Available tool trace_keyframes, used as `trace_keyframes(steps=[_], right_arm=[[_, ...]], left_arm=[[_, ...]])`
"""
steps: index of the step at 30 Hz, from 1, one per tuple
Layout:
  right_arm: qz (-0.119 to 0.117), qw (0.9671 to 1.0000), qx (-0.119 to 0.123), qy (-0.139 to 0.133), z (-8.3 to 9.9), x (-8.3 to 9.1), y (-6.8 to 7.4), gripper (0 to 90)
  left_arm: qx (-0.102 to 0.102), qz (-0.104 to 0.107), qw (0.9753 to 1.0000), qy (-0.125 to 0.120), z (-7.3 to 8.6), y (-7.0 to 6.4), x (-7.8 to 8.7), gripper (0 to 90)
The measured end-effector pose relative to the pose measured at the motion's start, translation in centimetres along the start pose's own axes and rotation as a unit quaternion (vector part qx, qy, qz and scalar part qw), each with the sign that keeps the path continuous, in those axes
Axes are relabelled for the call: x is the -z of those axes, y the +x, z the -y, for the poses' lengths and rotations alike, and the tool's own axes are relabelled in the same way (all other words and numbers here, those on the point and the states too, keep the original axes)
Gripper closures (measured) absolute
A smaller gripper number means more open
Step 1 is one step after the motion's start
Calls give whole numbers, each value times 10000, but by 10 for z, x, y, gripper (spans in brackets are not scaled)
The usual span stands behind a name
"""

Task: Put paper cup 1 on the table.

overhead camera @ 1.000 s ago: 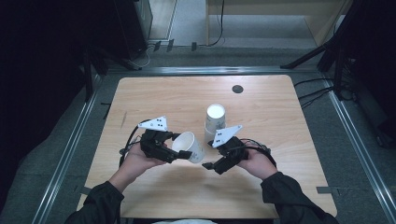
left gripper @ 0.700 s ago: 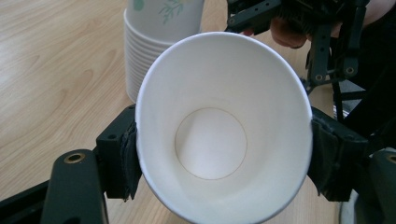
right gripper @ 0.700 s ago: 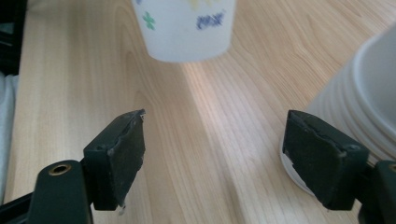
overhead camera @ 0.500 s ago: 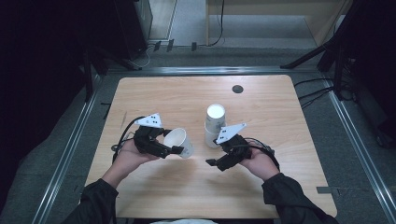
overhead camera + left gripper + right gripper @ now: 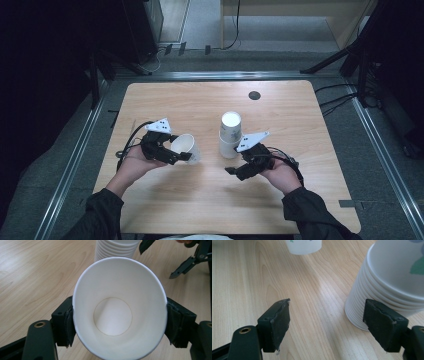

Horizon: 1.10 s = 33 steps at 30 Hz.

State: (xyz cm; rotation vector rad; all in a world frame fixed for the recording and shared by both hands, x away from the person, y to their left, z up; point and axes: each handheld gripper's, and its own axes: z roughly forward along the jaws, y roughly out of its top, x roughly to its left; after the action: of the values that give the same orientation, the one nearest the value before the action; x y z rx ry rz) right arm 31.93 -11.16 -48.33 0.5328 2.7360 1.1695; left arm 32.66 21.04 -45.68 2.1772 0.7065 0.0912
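dim room, table [image 5: 210, 105] lit from above (perhaps), close views soft.

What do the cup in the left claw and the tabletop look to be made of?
The single cup looks like matte white paper: thin rolled rim, a disc seam at its bottom, slightly ovalled between the left claw pads. The tabletop looks like light wood or wood-look laminate: printed-looking grain with a soft sheen.

You find no readable text, brand, number or sign anywhere. The stack of paper cups [image 5: 392, 285] bears only a green and blue printed motif, without letters, and the single paper cup [image 5: 120, 312] shows a plain white inside.
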Motion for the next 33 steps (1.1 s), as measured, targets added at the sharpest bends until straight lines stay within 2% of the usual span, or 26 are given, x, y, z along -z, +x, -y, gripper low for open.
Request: trace_keyframes(steps=[2,4,7,9,12,16,17,23,28,33], right_arm=[[1,10000,-51,12,1,1,0,222],[30,10000,-92,15,2,1,-1,222],[49,9999,-120,15,3,2,-2,222],[57,9999,-139,37,4,2,-2,222],[103,9997,-178,106,6,3,-4,222],[125,9996,-223,100,7,4,-6,222],[122,9996,-231,118,7,4,-6,222],[89,9996,-199,169,7,1,-4,222],[92,9995,-220,202,8,1,-5,221],[81,9995,-228,222,8,0,-4,221]], left_arm=[[-6,-26,10000,4,0,2,0,244],[86,-60,9999,-26,2,8,3,244],[41,-249,9997,54,4,14,5,244],[47,-268,9996,55,5,16,6,244],[189,-348,9992,16,9,27,11,244],[265,-444,9987,-12,12,34,16,244],[310,-518,9982,-5,14,38,18,243],[471,-633,9969,-37,20,48,25,243],[537,-822,9952,29,24,54,28,243],[617,-921,9938,71,26,58,32,243]])
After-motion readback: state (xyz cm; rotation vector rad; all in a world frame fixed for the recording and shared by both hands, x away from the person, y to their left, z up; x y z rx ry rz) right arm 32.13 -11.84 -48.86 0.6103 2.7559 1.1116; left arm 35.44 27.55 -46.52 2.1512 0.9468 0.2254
